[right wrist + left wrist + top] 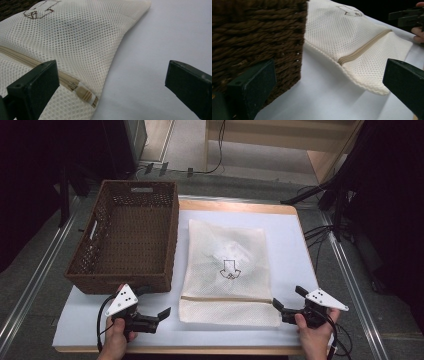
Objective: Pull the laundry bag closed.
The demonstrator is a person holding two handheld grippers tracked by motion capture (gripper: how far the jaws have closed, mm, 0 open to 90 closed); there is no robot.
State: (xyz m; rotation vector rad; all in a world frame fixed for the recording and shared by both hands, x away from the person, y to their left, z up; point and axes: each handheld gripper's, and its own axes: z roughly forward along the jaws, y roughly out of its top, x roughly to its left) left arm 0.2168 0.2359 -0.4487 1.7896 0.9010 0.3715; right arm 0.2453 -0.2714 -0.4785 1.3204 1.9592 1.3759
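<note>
A cream mesh laundry bag (227, 270) lies flat in the middle of the white table cover (295, 245), with a tan zipper (225, 298) across its near end and a black drawn mark (230, 269). Something pale shows through the mesh. My left gripper (156, 301) is open near the bag's near-left corner, beside the basket. In the left gripper view the bag (352, 37) sits ahead between the spread jaws of the left gripper (327, 87). My right gripper (289, 297) is open at the bag's near-right corner. The zipper's end (83, 93) lies by the left jaw of the right gripper (111, 85).
A brown woven basket (125, 235) stands on the table's left half, touching the bag's left edge; its wall (257, 32) is close to my left jaw. The right gripper (407, 17) and a hand show far off. Cables and dark stands lie beyond the table's right side.
</note>
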